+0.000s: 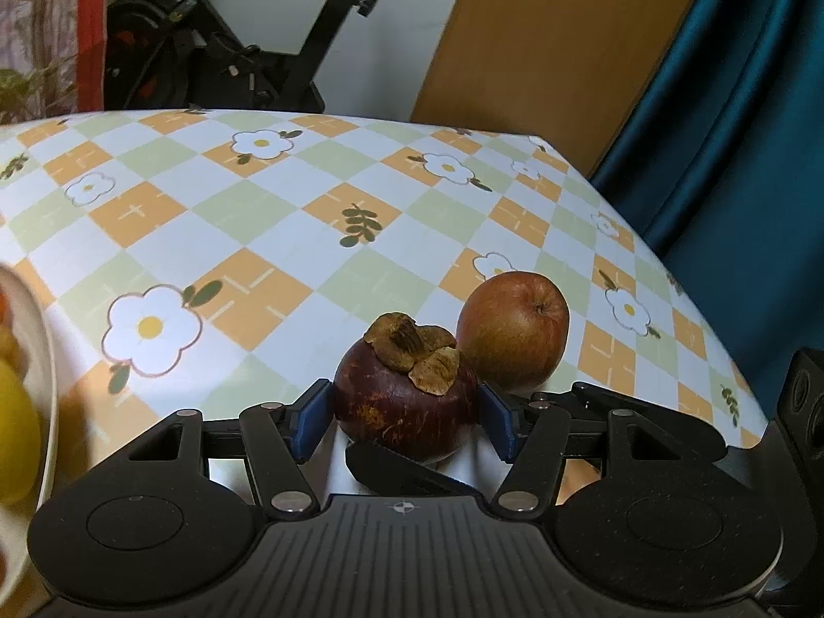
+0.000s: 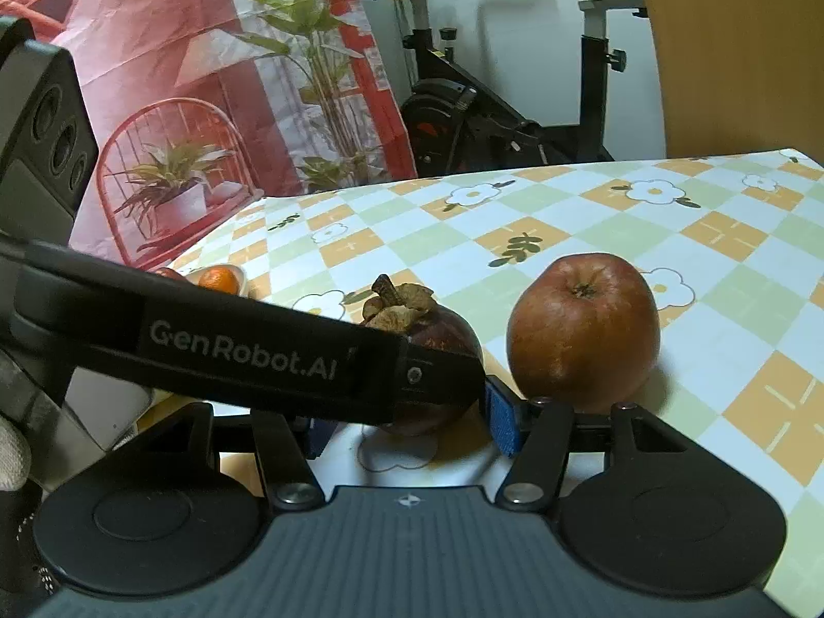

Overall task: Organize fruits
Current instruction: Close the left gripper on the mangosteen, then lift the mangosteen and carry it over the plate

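Observation:
A dark purple mangosteen with a dry brown cap sits between the blue pads of my left gripper, which press its two sides. A red-brown apple rests on the checked tablecloth just behind it to the right. In the right wrist view the mangosteen is partly hidden by the left gripper's black arm, and the apple stands just beyond my right finger. My right gripper is open and empty, with its left finger hidden behind that arm.
A white plate with yellow and orange fruit sits at the left edge; it also shows in the right wrist view. The table edge runs down the right. An exercise bike and plants stand beyond the table.

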`<state>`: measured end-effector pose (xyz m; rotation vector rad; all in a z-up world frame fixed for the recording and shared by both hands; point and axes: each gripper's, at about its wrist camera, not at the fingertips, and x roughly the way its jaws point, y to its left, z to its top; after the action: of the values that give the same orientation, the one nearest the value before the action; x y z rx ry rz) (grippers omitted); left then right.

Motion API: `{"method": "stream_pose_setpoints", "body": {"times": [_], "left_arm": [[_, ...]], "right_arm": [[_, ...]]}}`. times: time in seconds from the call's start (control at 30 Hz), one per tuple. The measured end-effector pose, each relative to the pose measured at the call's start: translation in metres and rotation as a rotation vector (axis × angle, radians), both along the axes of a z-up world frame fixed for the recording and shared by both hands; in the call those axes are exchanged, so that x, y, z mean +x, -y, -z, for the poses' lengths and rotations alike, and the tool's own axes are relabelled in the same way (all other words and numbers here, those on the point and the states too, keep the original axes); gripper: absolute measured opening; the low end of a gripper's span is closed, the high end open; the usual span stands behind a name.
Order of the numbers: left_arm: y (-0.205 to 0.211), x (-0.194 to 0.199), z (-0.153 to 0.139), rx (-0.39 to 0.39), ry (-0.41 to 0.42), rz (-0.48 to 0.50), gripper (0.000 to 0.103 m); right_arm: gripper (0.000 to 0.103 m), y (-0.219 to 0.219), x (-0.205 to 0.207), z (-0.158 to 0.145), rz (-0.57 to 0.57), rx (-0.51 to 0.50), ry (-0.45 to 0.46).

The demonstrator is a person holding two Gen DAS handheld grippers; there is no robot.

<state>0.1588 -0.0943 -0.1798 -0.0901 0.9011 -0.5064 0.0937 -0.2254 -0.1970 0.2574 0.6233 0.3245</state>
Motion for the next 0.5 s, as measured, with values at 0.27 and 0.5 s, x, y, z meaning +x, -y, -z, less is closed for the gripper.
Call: {"method": "stream_pose_setpoints", "body": {"times": [0.27, 0.5], "left_arm": [[-0.019, -0.021, -0.008, -0.017, 0.008, -0.04, 0.064], [-0.03, -0.042, -0.019, 0.053, 0.042, -0.047, 0.064]], "right_arm": [[0.06, -0.013, -0.01, -0.005, -0.071, -0.038, 0.055], [0.06, -0.029, -0.021, -0.008, -0.114, -0.036, 0.08]]}}
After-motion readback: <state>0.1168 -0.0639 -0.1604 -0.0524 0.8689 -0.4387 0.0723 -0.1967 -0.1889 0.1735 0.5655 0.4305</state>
